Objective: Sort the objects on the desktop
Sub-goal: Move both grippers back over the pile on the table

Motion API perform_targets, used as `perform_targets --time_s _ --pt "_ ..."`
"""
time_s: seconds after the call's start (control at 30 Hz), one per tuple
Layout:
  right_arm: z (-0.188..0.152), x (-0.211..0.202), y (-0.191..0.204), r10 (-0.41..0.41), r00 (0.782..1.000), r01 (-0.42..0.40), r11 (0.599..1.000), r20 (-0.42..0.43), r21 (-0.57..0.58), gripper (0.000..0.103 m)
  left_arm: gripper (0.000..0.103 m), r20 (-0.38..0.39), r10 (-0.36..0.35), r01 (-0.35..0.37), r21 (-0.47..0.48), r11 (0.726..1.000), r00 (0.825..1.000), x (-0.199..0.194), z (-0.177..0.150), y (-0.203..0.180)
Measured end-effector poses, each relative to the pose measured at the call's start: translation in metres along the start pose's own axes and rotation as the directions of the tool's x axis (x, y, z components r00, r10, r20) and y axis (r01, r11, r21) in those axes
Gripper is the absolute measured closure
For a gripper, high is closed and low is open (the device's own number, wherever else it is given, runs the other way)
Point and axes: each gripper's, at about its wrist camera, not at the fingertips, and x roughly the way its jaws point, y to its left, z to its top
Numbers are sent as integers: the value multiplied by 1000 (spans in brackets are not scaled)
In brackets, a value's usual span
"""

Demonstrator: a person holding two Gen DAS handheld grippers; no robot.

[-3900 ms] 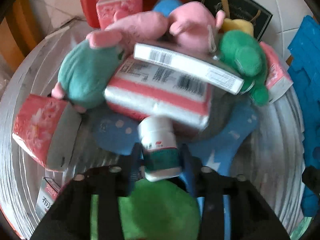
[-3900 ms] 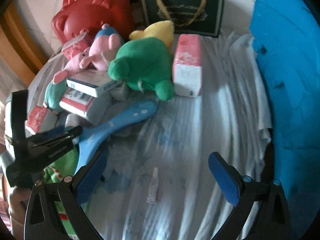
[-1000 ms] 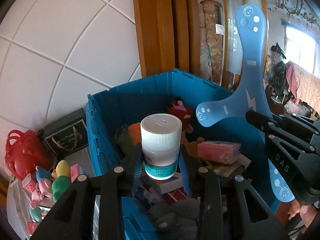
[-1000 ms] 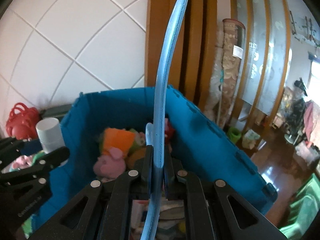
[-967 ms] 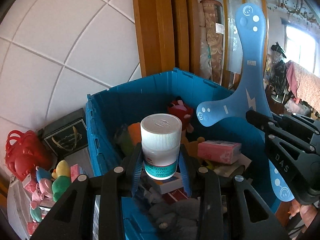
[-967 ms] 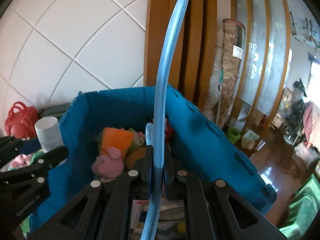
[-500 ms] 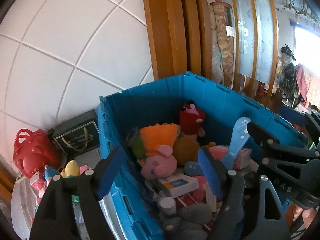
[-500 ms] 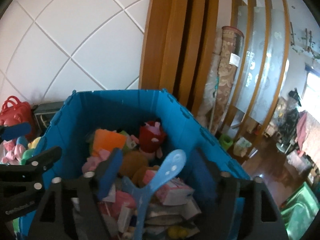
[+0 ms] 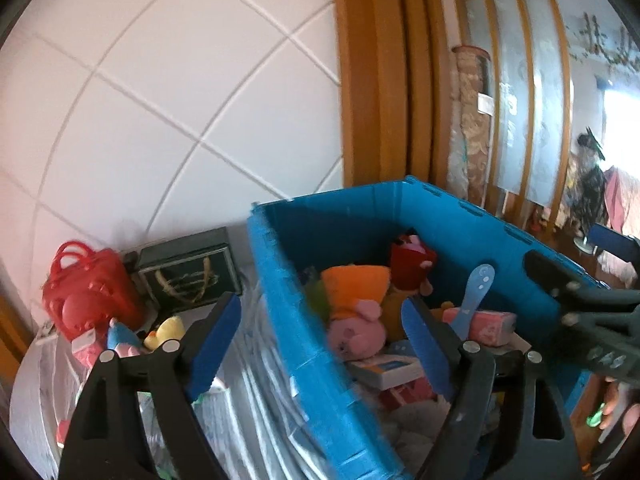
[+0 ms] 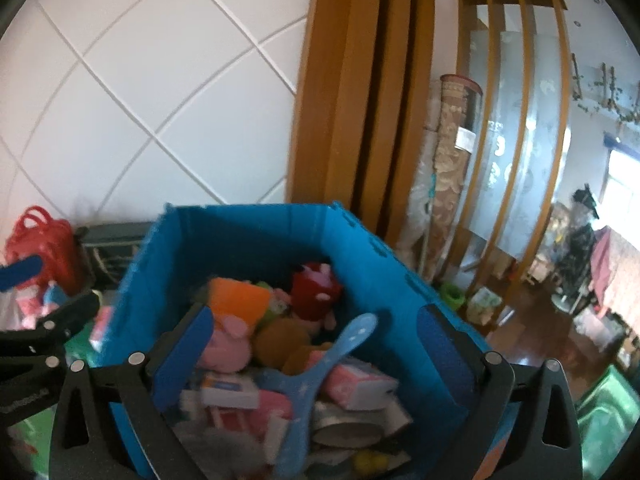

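Note:
A blue plastic crate (image 9: 296,292) (image 10: 168,256) holds plush toys, boxes and tissue packs. The blue boomerang (image 10: 340,348) (image 9: 478,288) lies inside it, leaning on a pink tissue pack (image 10: 356,384). A pink pig plush (image 9: 356,332) sits under an orange one (image 10: 240,296). My left gripper (image 9: 324,344) is open and empty, straddling the crate's left wall. My right gripper (image 10: 316,356) is open and empty above the crate. The white pill bottle is not visible.
On the cloth-covered table left of the crate are a red plastic bag (image 9: 88,284), a dark gift bag (image 9: 188,276), a yellow duck plush (image 9: 168,330) and pink packs. A tiled wall stands behind; a wooden door frame (image 10: 360,80) stands at the right.
Both grippers opened and dropped their loads into the crate: the left let go of the pill bottle, the right the boomerang. The left gripper has since swung left over the crate wall.

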Motion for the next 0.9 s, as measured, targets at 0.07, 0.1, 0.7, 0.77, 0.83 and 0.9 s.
perform_targets --time_s 0.07,0.1,0.7,0.77,0.83,0.9 --pt "1 -14 12 56 998 -56 998 16 20 0 20 -7 16 -16 -28 999 1000 -6 -10 20" --pt "1 -21 18 83 996 -83 996 22 26 0 20 -12 18 -19 -44 999 1000 -9 -16 33" --pt "-33 -6 253 467 878 -477 872 -103 -111 0 20 -271 381 -452 -288 844 884 -30 -166 312" --pt "-43 8 278 478 865 -497 859 -151 -126 0 20 -321 408 -500 -298 813 855 -31 -187 336" --pt "-52 19 299 486 852 -514 847 -194 -138 0 20 -381 431 -553 -315 772 818 -31 -209 364" --pt "-61 34 321 493 837 -534 831 -236 -155 0 20 -437 438 -594 -333 732 786 -29 -232 390"
